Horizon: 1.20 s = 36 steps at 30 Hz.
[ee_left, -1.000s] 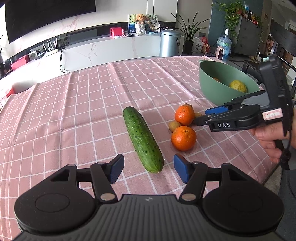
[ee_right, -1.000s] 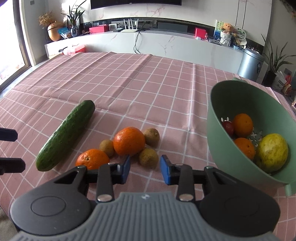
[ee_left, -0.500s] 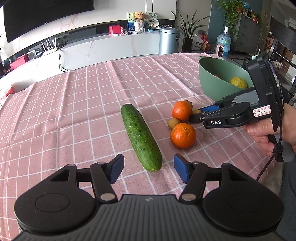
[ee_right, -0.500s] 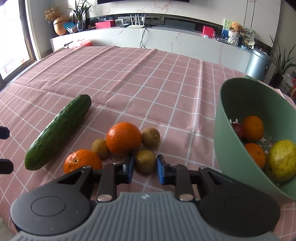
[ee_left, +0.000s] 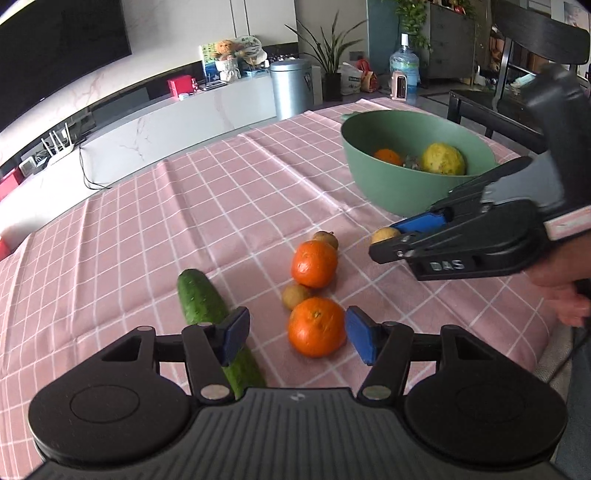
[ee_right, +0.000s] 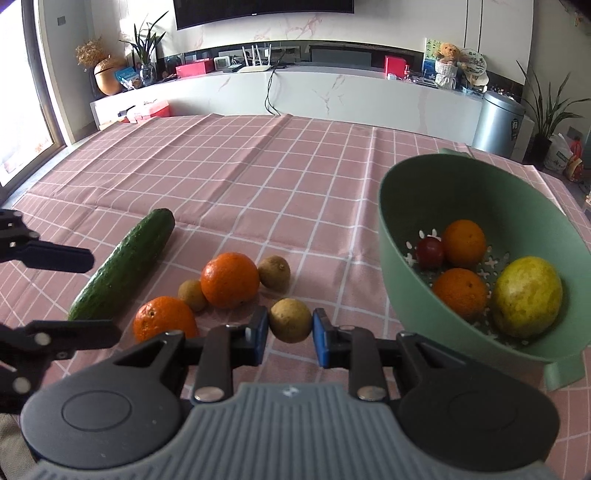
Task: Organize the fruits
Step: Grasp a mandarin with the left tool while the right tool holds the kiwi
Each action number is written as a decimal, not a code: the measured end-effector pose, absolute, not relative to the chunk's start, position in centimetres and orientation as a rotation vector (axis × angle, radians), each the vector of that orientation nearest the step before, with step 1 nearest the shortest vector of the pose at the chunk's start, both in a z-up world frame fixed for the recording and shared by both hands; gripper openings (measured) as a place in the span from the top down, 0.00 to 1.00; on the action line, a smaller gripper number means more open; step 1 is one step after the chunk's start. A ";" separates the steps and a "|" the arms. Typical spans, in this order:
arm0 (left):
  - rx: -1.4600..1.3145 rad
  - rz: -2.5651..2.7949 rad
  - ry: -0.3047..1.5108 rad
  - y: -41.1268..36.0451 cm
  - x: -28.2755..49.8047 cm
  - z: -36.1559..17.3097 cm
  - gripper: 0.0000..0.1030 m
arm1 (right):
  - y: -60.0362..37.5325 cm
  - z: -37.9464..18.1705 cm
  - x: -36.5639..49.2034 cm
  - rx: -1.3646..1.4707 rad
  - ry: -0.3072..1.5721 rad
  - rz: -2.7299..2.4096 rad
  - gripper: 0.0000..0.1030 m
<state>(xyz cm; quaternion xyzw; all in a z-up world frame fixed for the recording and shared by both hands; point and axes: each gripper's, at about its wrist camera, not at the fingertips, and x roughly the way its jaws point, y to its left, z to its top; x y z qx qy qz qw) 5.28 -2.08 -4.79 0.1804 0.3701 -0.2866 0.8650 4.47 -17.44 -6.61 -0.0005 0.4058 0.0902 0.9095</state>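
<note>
My right gripper [ee_right: 290, 338] is shut on a small brown kiwi [ee_right: 290, 319] and holds it above the pink checked cloth; it also shows in the left wrist view [ee_left: 384, 235]. My left gripper [ee_left: 295, 339] is open, its fingers either side of the near orange [ee_left: 317, 326]. A second orange [ee_left: 314, 263], two more kiwis [ee_left: 295, 295] [ee_left: 326, 238] and a cucumber [ee_left: 207, 314] lie on the cloth. The green bowl [ee_right: 406, 258] to the right holds two oranges, a yellow-green fruit [ee_right: 527, 297] and a small red fruit [ee_right: 429, 252].
The table's near edge is close below the fruit, and its right edge lies beside the bowl. A dark chair [ee_left: 539, 33] stands behind the bowl. A white counter [ee_right: 332, 92] and a metal bin [ee_right: 498, 122] are far behind the table.
My right gripper closed on the kiwi and lifted it toward the bowl. My left gripper moved right, from the cucumber's end to around the near orange.
</note>
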 end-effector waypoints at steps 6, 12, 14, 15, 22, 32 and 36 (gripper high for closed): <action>0.411 -0.607 0.804 -3.8 6.4 -6.6 0.32 | -19.1 -5.7 3.2 0.021 0.822 0.182 0.79; 0.430 -0.597 0.864 -4.6 6.9 -8.2 0.32 | -20.0 -5.4 2.8 0.040 0.806 0.184 0.79; 0.440 -0.593 0.872 -4.7 6.9 -8.6 0.33 | -20.3 -5.4 2.8 0.051 0.802 0.187 0.79; 0.441 -0.591 0.877 -4.8 7.0 -8.8 0.34 | -20.4 -5.5 2.8 0.053 0.802 0.187 0.79; 0.411 -0.579 0.898 -4.5 6.9 -9.0 0.50 | -20.5 -5.7 2.3 0.069 0.804 0.200 0.79; 0.420 -0.595 0.867 -4.5 5.1 -6.4 0.51 | -21.0 -4.3 0.9 0.078 0.771 0.208 0.79; 0.442 -0.606 0.830 -5.4 4.5 -4.7 0.51 | -21.8 -3.3 0.0 0.073 0.750 0.205 0.79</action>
